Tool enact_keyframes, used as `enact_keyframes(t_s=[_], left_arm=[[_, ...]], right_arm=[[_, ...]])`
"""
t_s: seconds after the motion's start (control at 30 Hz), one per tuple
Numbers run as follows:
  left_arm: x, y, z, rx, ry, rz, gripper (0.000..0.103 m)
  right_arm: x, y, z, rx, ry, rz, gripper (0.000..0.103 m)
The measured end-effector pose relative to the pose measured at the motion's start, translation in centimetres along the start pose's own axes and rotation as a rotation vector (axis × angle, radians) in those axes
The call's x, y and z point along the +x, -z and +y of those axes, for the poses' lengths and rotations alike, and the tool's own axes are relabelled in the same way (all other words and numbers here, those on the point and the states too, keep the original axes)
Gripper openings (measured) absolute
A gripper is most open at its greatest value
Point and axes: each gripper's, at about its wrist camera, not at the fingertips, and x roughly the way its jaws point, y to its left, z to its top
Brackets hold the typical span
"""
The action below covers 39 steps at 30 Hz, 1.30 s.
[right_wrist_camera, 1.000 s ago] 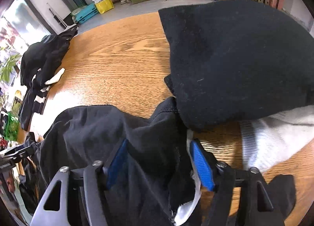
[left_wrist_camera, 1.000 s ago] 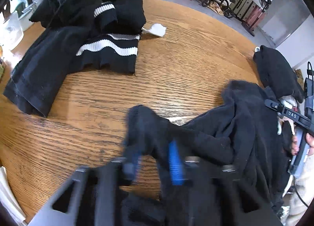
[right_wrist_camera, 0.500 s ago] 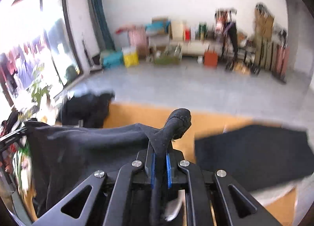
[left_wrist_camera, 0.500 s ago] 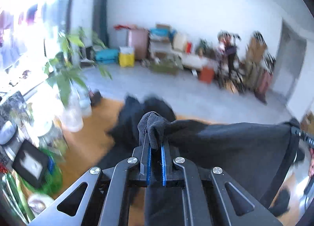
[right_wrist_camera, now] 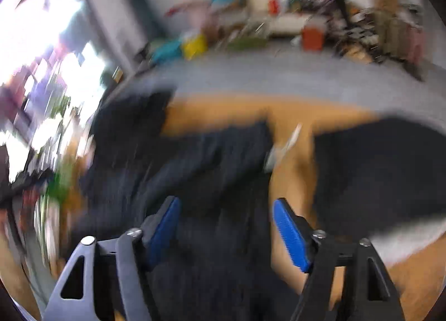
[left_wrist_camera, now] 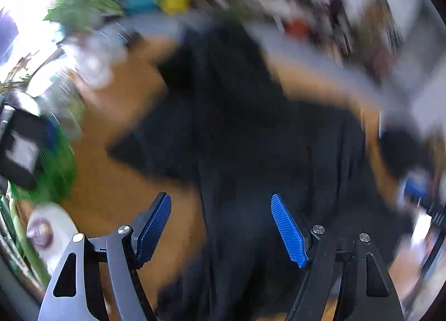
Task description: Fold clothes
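Both views are blurred by motion. A black garment [left_wrist_camera: 251,153] lies spread on the wooden table [left_wrist_camera: 111,195] below my left gripper [left_wrist_camera: 221,226]. Its jaws are opening and stand wide, blue pads clear of the cloth. In the right wrist view the same black garment [right_wrist_camera: 195,181] stretches across the table [right_wrist_camera: 292,181] under my right gripper [right_wrist_camera: 225,229]. These jaws are opening too, with nothing pinched between the pads.
A folded black piece [right_wrist_camera: 376,170] lies to the right on a white cloth [right_wrist_camera: 404,234]. A dark pile [right_wrist_camera: 131,109] sits at the far left of the table. Green plants [left_wrist_camera: 83,5] and clutter stand at the table's left edge. The other gripper [left_wrist_camera: 418,195] shows at right.
Half a second ago both grippers were shut on the black garment, held up and stretched between them. Now both have let go, the jaws stand wide, and the garment lies on the table.
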Motion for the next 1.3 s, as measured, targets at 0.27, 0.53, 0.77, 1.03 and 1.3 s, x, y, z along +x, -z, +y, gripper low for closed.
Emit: enact_keyframes(t_s=[0.27, 0.53, 0.77, 1.03, 1.3], left_arm=[[3.3, 4.2, -8.7, 0.303, -0.029, 0.104, 0.075], [2.5, 3.8, -9.5, 0.307, 0.020, 0.078, 0.075], [-2.4, 4.6, -10.3, 0.428, 0.138, -0.076, 0.075], [3.4, 5.6, -13.1, 0.581, 0.085, 0.080, 0.075], [5.0, 6.0, -10.4, 0.351, 0.095, 0.168, 0.015]], right_arm=[[0.6, 11.6, 3.0, -0.067, -0.088, 0.153, 0.066], [-0.3, 12.9, 3.5, -0.007, -0.190, 0.150, 0.072], [0.5, 13.0, 4.2, -0.030, -0.180, 0.171, 0.072], [0.7, 13.7, 4.4, -0.052, -0.160, 0.185, 0.068], [1.0, 13.2, 3.8, -0.017, -0.119, 0.168, 0.032]])
